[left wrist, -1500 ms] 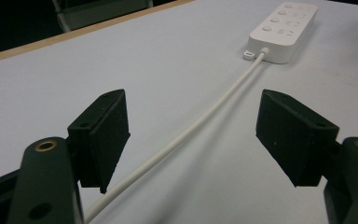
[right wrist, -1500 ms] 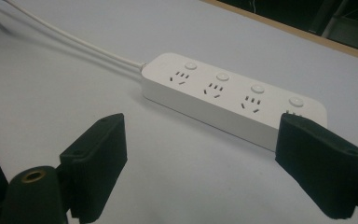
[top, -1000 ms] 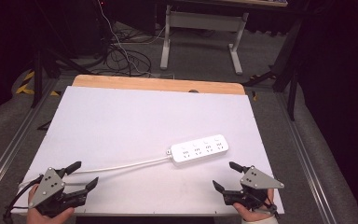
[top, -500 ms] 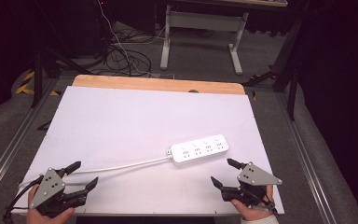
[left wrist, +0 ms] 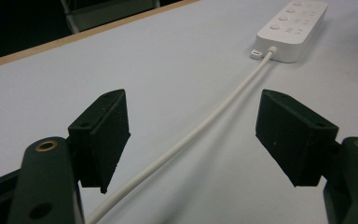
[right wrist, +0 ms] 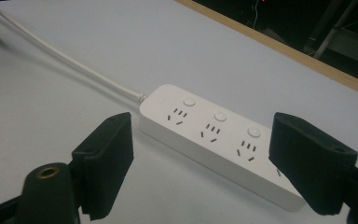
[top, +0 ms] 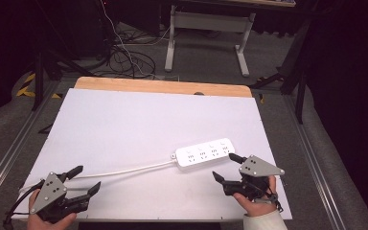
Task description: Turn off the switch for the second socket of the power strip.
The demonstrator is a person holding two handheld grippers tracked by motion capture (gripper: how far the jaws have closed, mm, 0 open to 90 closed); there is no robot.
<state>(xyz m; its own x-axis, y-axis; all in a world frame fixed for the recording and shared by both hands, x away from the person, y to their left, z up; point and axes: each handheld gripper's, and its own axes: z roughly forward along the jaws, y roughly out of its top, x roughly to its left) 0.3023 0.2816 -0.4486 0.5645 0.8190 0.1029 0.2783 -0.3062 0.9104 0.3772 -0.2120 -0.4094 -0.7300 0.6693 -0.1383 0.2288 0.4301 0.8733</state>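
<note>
White table (top: 124,124) with a wooden far edge, dark floor with cables beyond it. On it, toward the right edge, lies a white power strip (top: 204,153); its white cord (top: 124,170) runs to the near left corner. The left gripper (top: 80,181) sits at that corner, jaws spread wide, the cord passing between them. The right gripper (top: 224,167), also spread wide, sits just beside the strip's near side.
</note>
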